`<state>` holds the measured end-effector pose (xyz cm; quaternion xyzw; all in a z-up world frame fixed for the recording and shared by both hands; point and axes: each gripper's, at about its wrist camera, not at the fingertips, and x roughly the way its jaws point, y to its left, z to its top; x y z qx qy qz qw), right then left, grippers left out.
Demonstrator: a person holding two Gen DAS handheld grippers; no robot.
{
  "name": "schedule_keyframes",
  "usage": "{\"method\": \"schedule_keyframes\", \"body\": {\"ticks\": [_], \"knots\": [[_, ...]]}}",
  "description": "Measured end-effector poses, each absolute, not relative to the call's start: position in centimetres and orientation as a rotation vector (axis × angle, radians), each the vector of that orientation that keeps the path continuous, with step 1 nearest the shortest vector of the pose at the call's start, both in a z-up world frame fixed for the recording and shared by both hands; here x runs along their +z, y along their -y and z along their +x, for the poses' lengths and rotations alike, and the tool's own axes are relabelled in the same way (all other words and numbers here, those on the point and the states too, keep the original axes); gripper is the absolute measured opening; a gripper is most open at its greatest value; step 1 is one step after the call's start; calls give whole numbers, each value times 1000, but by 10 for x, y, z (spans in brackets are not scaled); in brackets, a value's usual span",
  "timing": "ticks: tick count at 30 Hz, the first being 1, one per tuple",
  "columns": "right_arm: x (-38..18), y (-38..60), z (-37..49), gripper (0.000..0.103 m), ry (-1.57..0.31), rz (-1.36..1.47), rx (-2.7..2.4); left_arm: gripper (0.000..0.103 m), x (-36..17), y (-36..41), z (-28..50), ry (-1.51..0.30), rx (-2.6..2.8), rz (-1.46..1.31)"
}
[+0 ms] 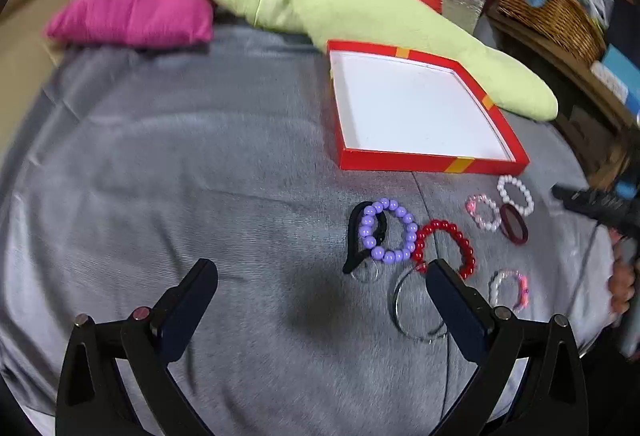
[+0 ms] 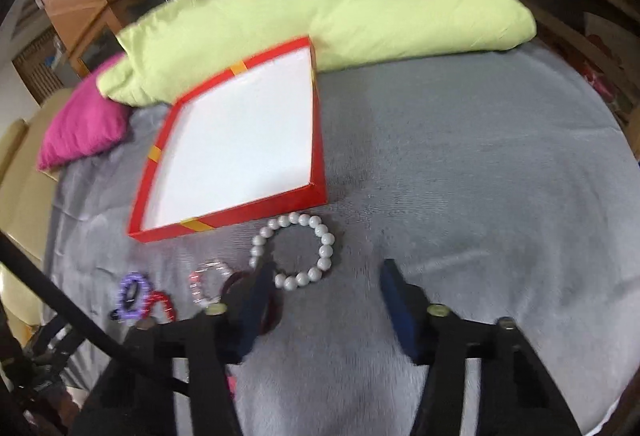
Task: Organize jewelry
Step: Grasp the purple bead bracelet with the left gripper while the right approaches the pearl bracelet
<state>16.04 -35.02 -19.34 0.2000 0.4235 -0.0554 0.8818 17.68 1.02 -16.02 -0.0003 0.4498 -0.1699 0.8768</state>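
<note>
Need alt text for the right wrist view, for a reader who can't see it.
The right gripper, jaws open and empty, hovers over a white bead bracelet lying on a grey cloth. Just beyond sits an empty red box with white lining; more bracelets lie to the left.

Grey blanket point(image 1: 200, 176) spread as the working surface

On it lie an open red box point(image 1: 432, 161) with a white floor, a pink cushion point(image 1: 136, 6), a long green pillow point(image 1: 360, 12), and near the box a cluster of bracelets: purple point(image 1: 388, 230), red point(image 1: 446, 244), white pearl point(image 2: 294, 250), pale pink point(image 1: 484, 212)
</note>
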Motion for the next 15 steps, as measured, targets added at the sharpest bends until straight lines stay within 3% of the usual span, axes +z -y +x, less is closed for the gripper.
{"method": "schedule_keyframes", "body": {"ticks": [3,5,11,13,15], "knots": [[-216,350,175,43,-958,407,-130,95,-167,-7,192,-966,-375,-39],[-224,351,180,39,-993,414,-131,80,-171,-5,200,-991,-391,-39],[-222,340,194,21,-995,296,-182,50,-188,23,215,-1023,-415,89],[-218,337,196,11,-975,289,-184,44,-190,29,214,-1015,-414,128],[-215,334,198,11,-953,286,-184,31,-190,29,215,-1013,-416,150]]}}
